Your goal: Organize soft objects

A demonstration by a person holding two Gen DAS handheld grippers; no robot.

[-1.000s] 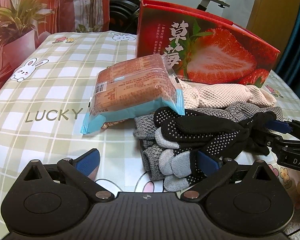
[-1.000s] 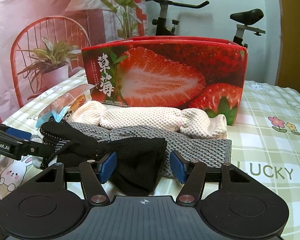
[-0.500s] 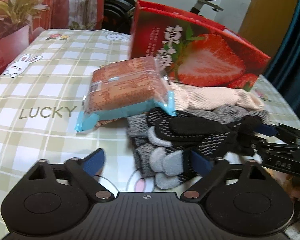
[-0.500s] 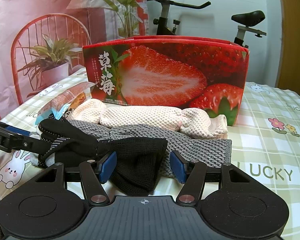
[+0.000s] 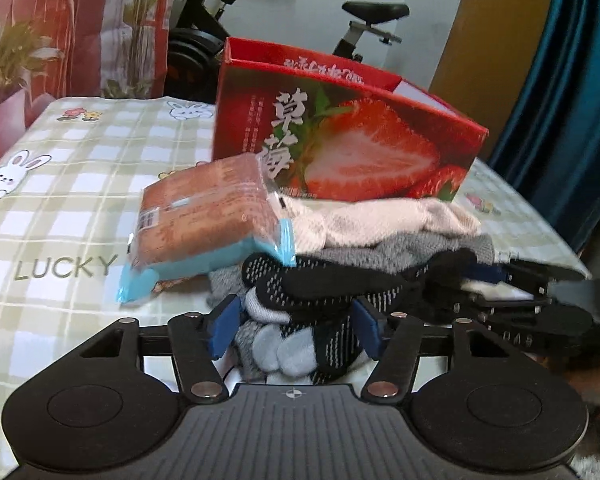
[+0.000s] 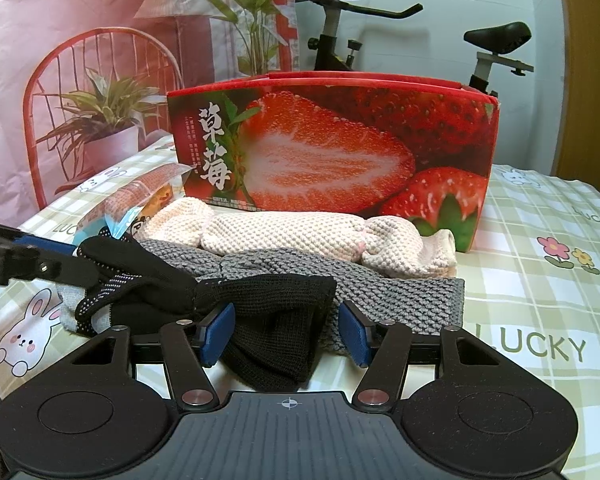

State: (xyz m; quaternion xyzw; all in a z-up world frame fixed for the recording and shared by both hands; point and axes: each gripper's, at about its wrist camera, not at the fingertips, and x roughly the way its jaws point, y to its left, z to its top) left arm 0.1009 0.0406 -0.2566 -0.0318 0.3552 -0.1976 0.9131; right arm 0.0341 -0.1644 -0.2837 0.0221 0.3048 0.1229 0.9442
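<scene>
A black dotted glove (image 6: 148,280) lies across a grey knit cloth (image 6: 400,296), in front of a pale pink knit cloth (image 6: 284,232). My right gripper (image 6: 286,334) has the glove's cuff bunched between its blue pads. The jaws of my left gripper (image 5: 294,328) are closing, and its pads meet both sides of the finger end of the black glove (image 5: 320,280) and some grey-tipped glove fingers beneath. One left finger (image 6: 32,264) shows beside the glove in the right wrist view. The right gripper's fingers (image 5: 520,280) show at the cuff end in the left wrist view.
An open red strawberry box (image 5: 360,148) stands behind the pile. A wrapped snack packet (image 5: 204,208) leans on the cloths at the left. The checked tablecloth (image 5: 60,200) stretches leftward. An exercise bike (image 6: 340,20) stands beyond the table.
My left gripper's jaws have narrowed from wide apart to the sides of the glove fingers, and its view has tipped upward. The right gripper and the cuff have not moved.
</scene>
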